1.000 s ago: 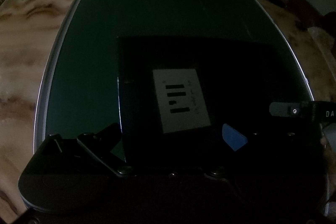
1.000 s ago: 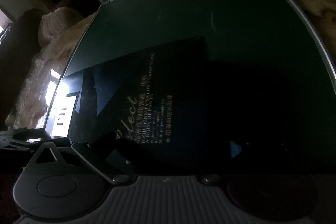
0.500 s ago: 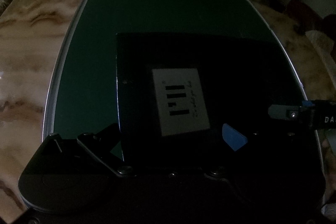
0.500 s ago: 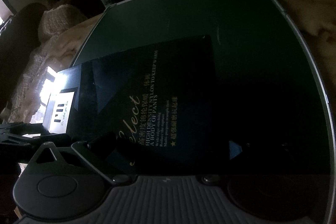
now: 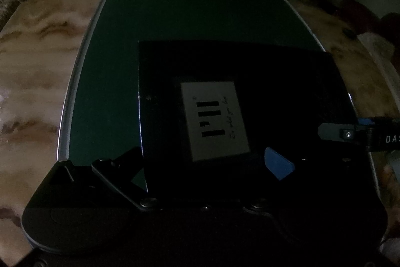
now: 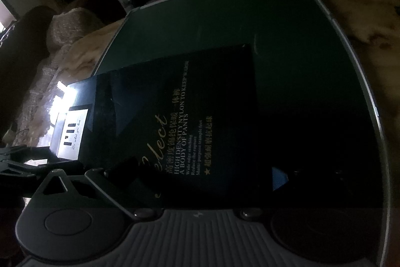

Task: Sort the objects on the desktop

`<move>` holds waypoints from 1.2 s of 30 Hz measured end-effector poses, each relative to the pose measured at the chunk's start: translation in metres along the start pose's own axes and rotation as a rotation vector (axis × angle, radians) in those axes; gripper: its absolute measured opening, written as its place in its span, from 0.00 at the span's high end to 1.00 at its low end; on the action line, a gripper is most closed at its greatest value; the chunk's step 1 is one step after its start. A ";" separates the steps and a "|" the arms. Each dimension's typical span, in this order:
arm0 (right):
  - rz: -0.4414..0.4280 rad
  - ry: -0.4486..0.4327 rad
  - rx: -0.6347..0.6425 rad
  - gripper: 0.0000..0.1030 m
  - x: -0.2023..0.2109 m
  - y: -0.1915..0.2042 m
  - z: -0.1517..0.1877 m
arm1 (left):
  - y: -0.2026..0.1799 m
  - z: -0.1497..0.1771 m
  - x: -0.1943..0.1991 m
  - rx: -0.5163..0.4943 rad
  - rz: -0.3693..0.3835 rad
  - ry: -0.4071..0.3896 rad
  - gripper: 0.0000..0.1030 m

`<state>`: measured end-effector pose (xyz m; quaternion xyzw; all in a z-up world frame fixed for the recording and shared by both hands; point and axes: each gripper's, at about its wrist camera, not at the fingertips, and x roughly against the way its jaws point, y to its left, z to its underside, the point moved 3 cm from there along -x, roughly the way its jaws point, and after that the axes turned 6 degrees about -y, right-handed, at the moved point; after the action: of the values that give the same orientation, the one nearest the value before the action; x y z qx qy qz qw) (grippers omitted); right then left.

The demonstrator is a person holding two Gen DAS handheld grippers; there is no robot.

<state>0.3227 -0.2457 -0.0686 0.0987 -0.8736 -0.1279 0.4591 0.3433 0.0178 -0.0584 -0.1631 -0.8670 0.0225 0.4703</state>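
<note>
Cameras have drawn back | flat black packet point(image 5: 287, 81) on green mat point(image 5: 200, 11): light, slick, take an edge | left gripper point(image 5: 207, 164) and right gripper point(image 6: 207, 174) both spread, empty

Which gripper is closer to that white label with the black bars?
Left. The left gripper sits right at the white label; the right gripper is off to its side, over gold lettering.

A dark green mat point(image 5: 200, 16) with a grey rim covers a beige, brown-veined marble table point(image 5: 32, 61). The black box point(image 5: 237, 71) carries a white label point(image 5: 215, 120) with black bars; gold lettering point(image 6: 180, 137) marks its other face.
</note>
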 end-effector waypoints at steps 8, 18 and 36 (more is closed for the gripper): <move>-0.005 -0.004 -0.003 0.00 0.015 0.004 0.006 | -0.010 0.007 0.020 -0.016 -0.004 -0.012 0.00; -0.011 -0.015 -0.004 0.00 0.034 0.011 0.016 | -0.024 0.019 0.045 -0.028 -0.005 -0.028 0.00; -0.015 -0.038 0.004 0.00 0.089 0.026 0.053 | -0.045 0.057 0.101 -0.053 -0.007 -0.058 0.00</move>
<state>0.2279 -0.2402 -0.0199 0.1040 -0.8817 -0.1313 0.4410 0.2333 0.0130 0.0003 -0.1719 -0.8812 0.0026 0.4404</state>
